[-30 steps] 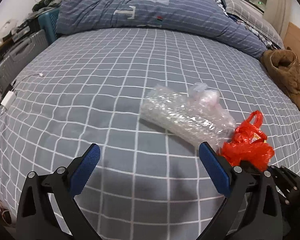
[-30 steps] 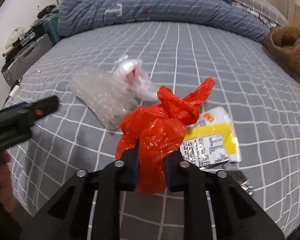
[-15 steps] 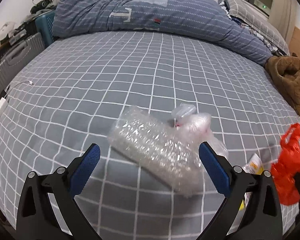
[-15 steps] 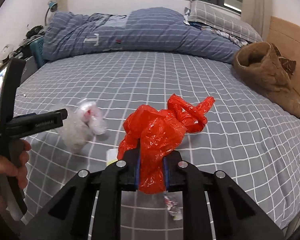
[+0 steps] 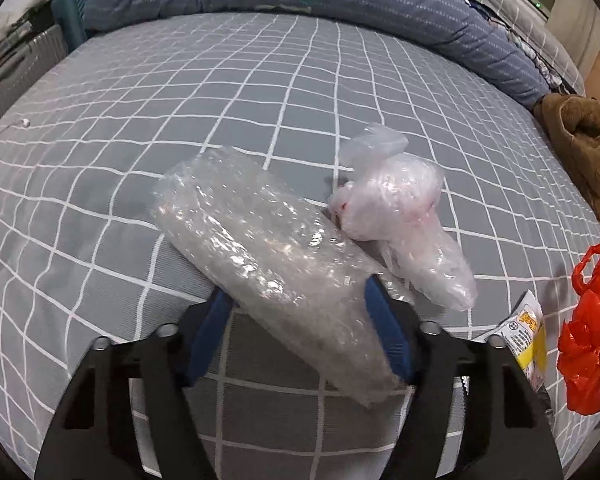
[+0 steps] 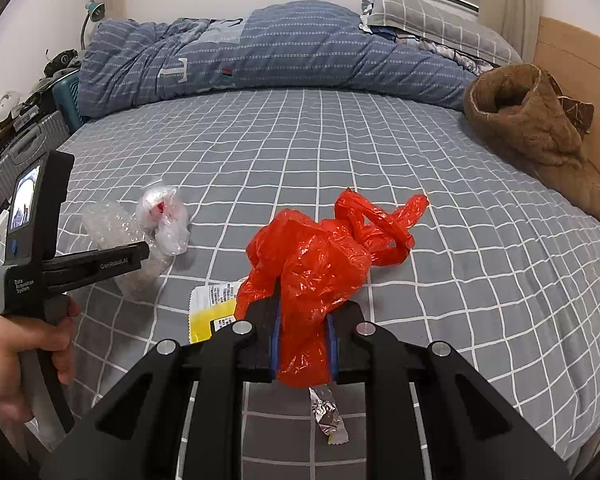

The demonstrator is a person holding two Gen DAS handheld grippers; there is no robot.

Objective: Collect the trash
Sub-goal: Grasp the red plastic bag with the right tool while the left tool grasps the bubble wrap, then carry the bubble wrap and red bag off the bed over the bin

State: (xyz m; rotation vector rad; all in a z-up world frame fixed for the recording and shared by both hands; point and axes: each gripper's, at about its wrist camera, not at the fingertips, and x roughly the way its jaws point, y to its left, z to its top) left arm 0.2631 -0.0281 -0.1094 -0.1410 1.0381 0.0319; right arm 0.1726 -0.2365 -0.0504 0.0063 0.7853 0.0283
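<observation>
A roll of clear bubble wrap (image 5: 268, 264) lies on the grey checked bed sheet (image 5: 220, 92). My left gripper (image 5: 296, 300) straddles its near end, jaws closing, and both blue pads touch the wrap. A crumpled clear bag (image 5: 396, 200) with pink inside rests against the roll's right side. My right gripper (image 6: 302, 344) is shut on a red plastic bag (image 6: 316, 256), held just above the sheet. A yellow wrapper (image 6: 210, 312) and a foil scrap (image 6: 326, 412) lie beneath it. In the right wrist view, the left gripper (image 6: 120, 264), held by a hand (image 6: 12, 352), reaches the bubble wrap (image 6: 108, 220).
A rolled blue duvet (image 6: 284, 52) and pillows (image 6: 440, 20) lie across the far end of the bed. A brown fleece garment (image 6: 532, 128) sits at the right edge by the wooden headboard (image 6: 580, 60). Suitcases (image 6: 24, 148) stand beside the bed on the left.
My left gripper came down over the bubble wrap and its jaws narrowed from wide open onto the roll. My right gripper rose a little, still holding the red bag.
</observation>
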